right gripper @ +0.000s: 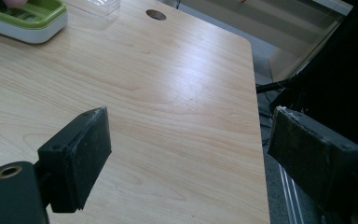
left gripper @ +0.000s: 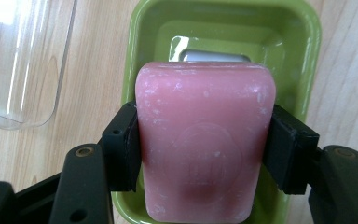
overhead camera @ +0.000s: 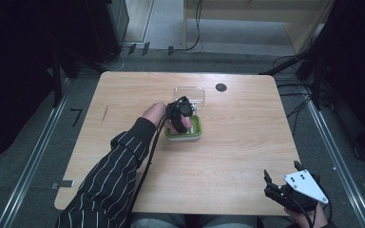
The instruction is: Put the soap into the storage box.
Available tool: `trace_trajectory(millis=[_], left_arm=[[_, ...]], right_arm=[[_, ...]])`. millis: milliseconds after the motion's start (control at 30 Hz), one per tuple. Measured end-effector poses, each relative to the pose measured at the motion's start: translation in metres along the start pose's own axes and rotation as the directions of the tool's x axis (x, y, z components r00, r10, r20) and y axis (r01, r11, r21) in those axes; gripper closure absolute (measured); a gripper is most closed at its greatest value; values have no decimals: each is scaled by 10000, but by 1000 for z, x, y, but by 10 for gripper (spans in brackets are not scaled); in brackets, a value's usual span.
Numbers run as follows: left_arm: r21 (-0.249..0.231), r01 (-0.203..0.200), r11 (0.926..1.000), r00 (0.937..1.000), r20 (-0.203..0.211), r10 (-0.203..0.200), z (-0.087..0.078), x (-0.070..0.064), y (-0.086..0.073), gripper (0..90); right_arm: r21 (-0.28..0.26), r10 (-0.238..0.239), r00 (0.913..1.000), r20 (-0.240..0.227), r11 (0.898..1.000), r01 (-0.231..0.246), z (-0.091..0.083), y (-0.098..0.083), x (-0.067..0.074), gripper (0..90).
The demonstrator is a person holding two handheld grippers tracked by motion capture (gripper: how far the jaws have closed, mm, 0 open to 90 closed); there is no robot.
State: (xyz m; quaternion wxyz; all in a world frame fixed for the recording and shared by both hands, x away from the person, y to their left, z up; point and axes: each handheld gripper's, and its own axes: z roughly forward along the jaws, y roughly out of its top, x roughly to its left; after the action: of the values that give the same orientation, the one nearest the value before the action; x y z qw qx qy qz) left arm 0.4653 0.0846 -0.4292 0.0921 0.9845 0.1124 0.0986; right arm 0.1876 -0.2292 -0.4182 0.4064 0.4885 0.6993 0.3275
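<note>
Soap (left gripper: 205, 144) sits clamped in the left gripper (left gripper: 200, 149), over the green dish (left gripper: 223, 28) mid-table. Right gripper (right gripper: 186, 154) gapes empty at the table's (right gripper: 168, 84) near right corner.

The high view is dimly lit; the wooden table (overhead camera: 228, 142) is evenly illuminated while the surroundings are lost in near-black. Sharp focus and soft white glare on the clear lid (left gripper: 18, 56) are noted in the left gripper view. A pale sheen is seen across the tabletop in the right gripper view; the near jaws are slightly blurred.
</note>
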Motion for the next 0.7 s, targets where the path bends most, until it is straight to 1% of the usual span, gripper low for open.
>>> trace_trajectory(millis=[33, 100, 133, 233, 267, 300, 400, 567, 700], left_arm=[[-61, -69, 10000, 10000, 7, 69, 1, 0, 0, 383], [-183, -18, 9998, 9999, 119, 20, 2, 0, -1, 382], [-203, -96, 9997, 9999, 84, 97, 2, 0, -1, 382], [-124, -208, 9997, 9998, 58, 209, 2, 0, 0, 381], [-205, -113, 9997, 9999, 53, 114, 2, 0, -1, 381], [-233, -99, 9997, 9999, 40, 100, 2, 0, -1, 380], [-188, -95, 9998, 10000, 23, 96, 2, 1, -2, 375], [-386, -79, 9992, 9999, 127, 84, 3, 2, -3, 369], [-509, -61, 9987, 10000, 14, 62, 0, 2, -4, 371]], right_arm=[[-13, -28, 10000, -16, 10000, 28, 0, 0, 0, 139], [7, -10, 10000, 8, 10000, 10, 0, 0, 0, 139], [1, 2, 10000, 18, 10000, -2, 0, 0, 0, 139], [6, 4, 10000, 0, 10000, -4, 0, 0, 0, 139], [1, 4, 10000, 17, 10000, -4, 0, 0, 0, 139], [7, -2, 10000, 17, 10000, 2, 0, 0, 0, 139], [2, -4, 10000, 22, 10000, 4, 0, 0, 0, 139], [-12, -24, 10000, -6, 10000, 24, 0, 0, 0, 139], [8, 25, 10000, 34, 10000, -25, 0, 0, 0, 139]])
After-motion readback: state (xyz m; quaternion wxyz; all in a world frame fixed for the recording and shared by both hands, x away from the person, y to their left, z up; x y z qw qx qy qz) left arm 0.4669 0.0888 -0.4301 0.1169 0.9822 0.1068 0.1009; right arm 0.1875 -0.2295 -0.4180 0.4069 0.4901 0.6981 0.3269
